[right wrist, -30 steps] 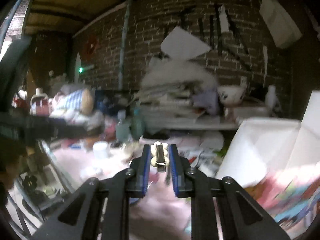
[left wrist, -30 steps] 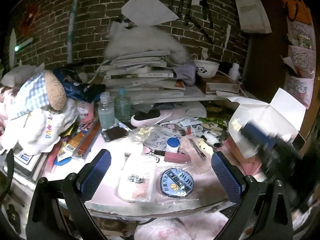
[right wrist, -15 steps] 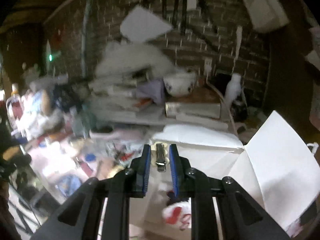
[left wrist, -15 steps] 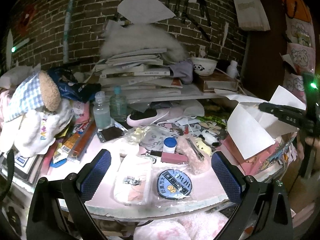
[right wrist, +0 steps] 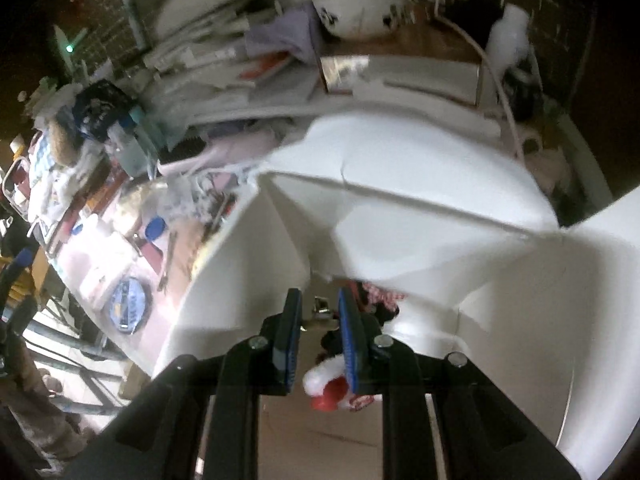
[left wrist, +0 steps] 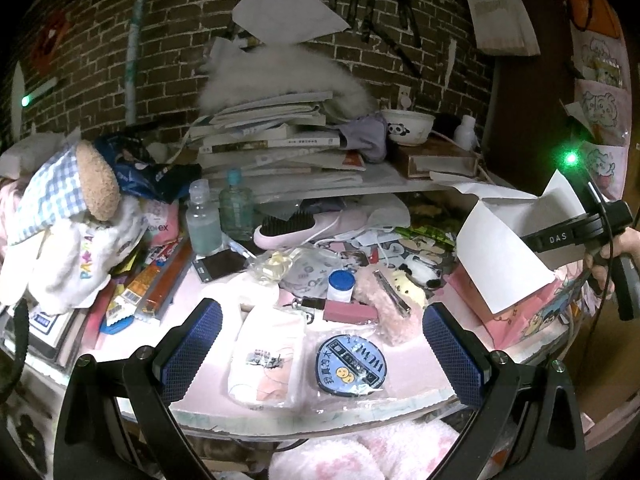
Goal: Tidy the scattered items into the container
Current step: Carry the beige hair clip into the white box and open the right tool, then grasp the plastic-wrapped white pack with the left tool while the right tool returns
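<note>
- The right gripper (right wrist: 319, 296) points down into the white box (right wrist: 400, 240). Its blue pads stand a narrow gap apart.
- A small metal clip (right wrist: 321, 305) shows in that gap near the tips. The picture is blurred, so I cannot tell whether the pads pinch it or it is already loose.
- At 5 o'clock from the tips a red-and-white soft thing (right wrist: 332, 388) lies on the box floor, so the container already holds something.
- The box walls rise at 9 and 3 o'clock, and a creased flap (right wrist: 420, 168) leans in at 12 o'clock.
- The left gripper (left wrist: 320, 312) hangs over the near table edge with its jaws wide apart, holding nothing.
- Between its pads lie a white pouch (left wrist: 268, 360) and a round blue badge (left wrist: 351, 364) in plastic. A blue-capped jar (left wrist: 341, 285) stands at 12 o'clock, with a pink hairbrush (left wrist: 308, 232) beyond it.
- In this view the box stands at 3 o'clock, well apart from those items.
- Risk: if the clip sticks to one pad it may ride back out of the box when the gripper lifts.
- Risk: the inward-leaning flap could catch the fingers on the way out and tip or drag the light box.
- Risk: the slick packets lie close to the table edge, so a low sweep by the left gripper may push them off.
</note>
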The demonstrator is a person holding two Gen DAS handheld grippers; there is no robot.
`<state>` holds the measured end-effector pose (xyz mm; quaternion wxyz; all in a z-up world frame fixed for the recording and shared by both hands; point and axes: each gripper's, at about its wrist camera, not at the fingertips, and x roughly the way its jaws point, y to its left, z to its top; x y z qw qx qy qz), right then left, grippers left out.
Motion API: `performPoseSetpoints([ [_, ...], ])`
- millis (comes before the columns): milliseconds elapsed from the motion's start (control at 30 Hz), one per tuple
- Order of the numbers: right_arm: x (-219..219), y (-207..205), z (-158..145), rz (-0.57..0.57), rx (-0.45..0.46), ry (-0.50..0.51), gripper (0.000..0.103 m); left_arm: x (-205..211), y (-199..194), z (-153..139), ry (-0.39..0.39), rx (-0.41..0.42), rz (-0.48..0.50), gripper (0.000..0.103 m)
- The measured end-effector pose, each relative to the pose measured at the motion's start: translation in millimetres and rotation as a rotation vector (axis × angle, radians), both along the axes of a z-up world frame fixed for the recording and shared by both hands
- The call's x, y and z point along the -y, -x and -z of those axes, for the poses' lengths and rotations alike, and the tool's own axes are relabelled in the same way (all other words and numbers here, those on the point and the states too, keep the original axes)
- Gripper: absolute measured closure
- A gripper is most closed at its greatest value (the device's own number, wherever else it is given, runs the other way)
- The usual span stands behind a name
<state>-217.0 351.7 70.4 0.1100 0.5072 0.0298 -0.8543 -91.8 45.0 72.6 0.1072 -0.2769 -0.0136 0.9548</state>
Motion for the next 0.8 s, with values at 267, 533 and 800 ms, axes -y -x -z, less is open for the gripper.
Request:
performPoseSetpoints([
  [267,-3.1,5.1,4.2,0.028,0.052,-0.037,0.087,-5.4,3.1,0.8,0.003,-0.002,0.011,0.003],
  [533,11.2,-24.0,-39.6,0.013,-0.215,-0.006,0.032,-1.6,9.1,15.0,0.067,-0.008,-0.034,0.003],
  [800,79.7,-76.6,-78.1,-0.143,-0.589,0.090,0.032,18.2,17.2,38.9,0.066,-0.010,-0.062,0.003],
])
